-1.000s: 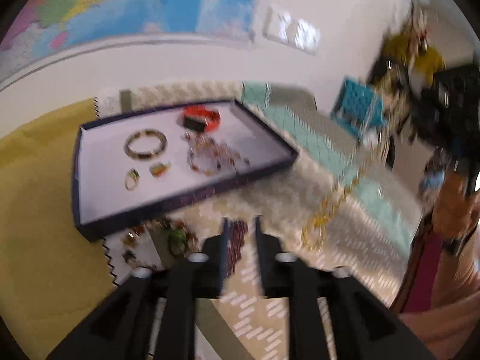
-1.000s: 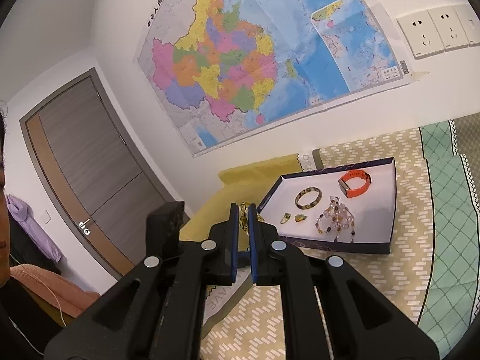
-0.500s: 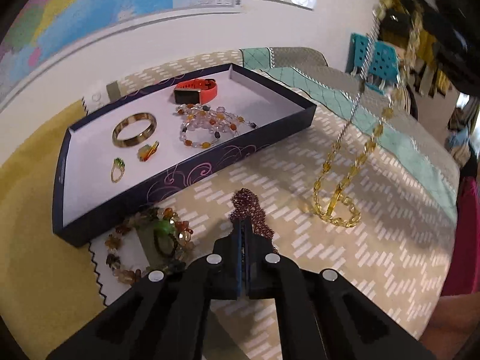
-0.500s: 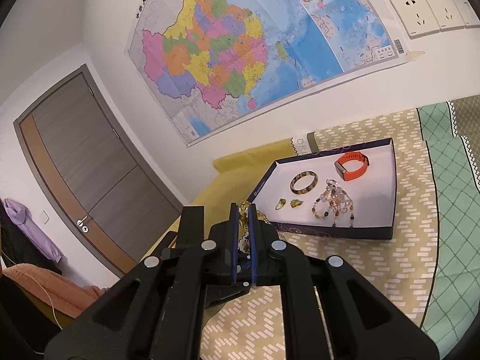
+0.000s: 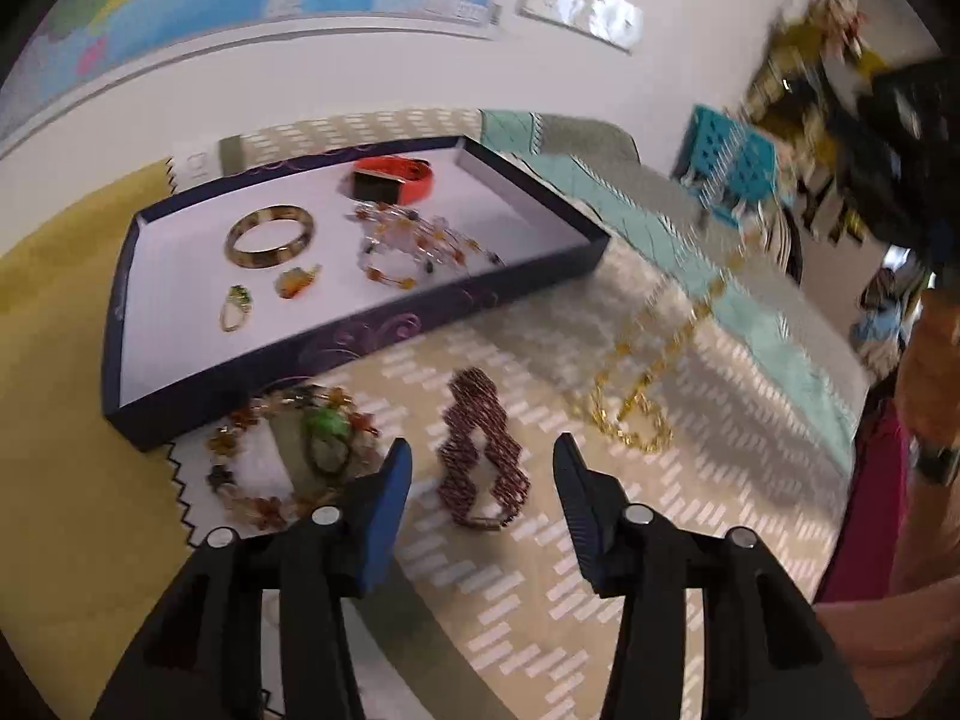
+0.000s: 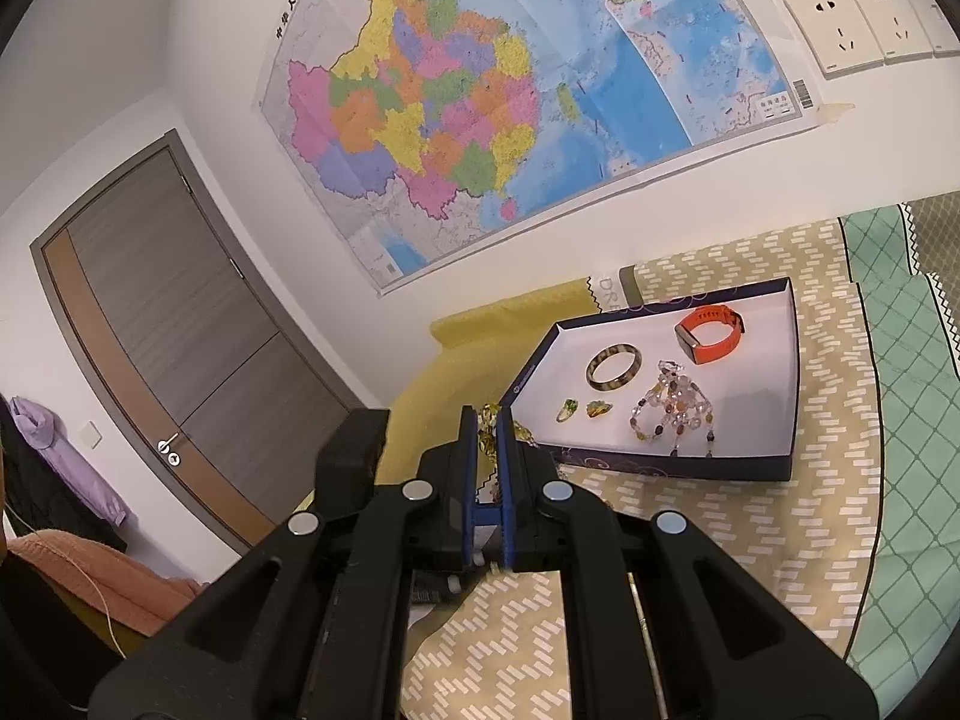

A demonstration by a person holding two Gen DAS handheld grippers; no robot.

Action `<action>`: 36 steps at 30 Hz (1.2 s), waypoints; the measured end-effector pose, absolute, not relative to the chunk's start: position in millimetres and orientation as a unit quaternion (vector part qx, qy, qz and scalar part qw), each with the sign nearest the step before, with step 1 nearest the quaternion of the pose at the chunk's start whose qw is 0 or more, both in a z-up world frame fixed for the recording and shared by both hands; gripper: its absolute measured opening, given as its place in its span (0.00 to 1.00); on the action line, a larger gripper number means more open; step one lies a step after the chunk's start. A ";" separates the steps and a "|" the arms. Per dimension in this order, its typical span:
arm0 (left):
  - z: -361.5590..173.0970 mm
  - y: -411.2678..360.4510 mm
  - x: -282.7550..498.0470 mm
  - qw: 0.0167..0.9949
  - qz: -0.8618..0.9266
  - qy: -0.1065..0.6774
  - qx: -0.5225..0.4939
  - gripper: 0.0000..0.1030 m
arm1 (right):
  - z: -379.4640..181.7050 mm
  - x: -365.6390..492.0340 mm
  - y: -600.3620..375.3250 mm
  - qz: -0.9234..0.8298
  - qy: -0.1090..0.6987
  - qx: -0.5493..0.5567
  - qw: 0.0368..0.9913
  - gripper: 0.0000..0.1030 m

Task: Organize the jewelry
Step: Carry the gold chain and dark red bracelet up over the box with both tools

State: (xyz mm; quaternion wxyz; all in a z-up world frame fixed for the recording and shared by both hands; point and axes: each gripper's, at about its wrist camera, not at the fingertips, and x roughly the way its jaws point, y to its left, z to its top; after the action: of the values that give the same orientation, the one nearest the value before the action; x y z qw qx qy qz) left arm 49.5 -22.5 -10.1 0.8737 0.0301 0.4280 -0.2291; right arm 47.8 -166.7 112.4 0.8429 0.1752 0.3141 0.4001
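Note:
A dark blue tray [image 5: 420, 324] [image 6: 678, 468] with a white floor holds an orange watch [image 5: 393, 179] [image 6: 711, 333], a bangle [image 5: 270, 237], a bead bracelet [image 5: 414, 249] and two small pieces. My left gripper [image 5: 483, 459] is open just above a maroon bead bracelet [image 5: 480, 450] on the cloth. A green-stone bead necklace [image 5: 288, 456] lies to its left. My right gripper [image 6: 487, 420] is shut on a yellow bead necklace [image 6: 489, 420], which hangs down to the cloth in the left wrist view [image 5: 630, 414].
A patterned beige and teal cloth [image 5: 600, 540] covers the surface, with yellow fabric [image 5: 48, 420] at the left. A wall map [image 6: 510, 108] and sockets [image 6: 870, 18] are behind. A door [image 6: 168, 330] stands far left.
My left gripper has opened wide over the maroon bracelet. The yellow necklace still hangs from my right gripper and swings.

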 end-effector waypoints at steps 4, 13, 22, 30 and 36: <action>-20.6 -34.0 47.6 0.870 -0.226 0.434 0.066 0.41 | 111.0 47.8 -167.7 0.399 0.316 0.175 0.843 0.06; -14.1 -24.8 43.9 0.887 -0.191 0.416 0.065 0.05 | 111.7 48.8 -168.9 0.400 0.313 0.175 0.843 0.06; 19.3 3.2 41.8 0.893 -0.217 0.393 -0.025 0.05 | 130.4 48.1 -162.4 0.410 0.291 0.171 0.847 0.06; 36.4 16.5 42.6 0.900 -0.211 0.379 -0.050 0.05 | 147.6 46.8 -155.5 0.419 0.274 0.163 0.850 0.06; 57.0 23.9 42.5 0.911 -0.203 0.354 -0.049 0.05 | 167.1 50.2 -149.5 0.425 0.253 0.150 0.856 0.06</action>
State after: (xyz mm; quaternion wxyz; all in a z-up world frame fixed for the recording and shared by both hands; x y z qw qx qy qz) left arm 42.5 23.9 57.0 0.9114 -0.0491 0.3544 -0.2032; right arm 50.2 -149.5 167.1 0.8559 0.1498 0.2529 0.4254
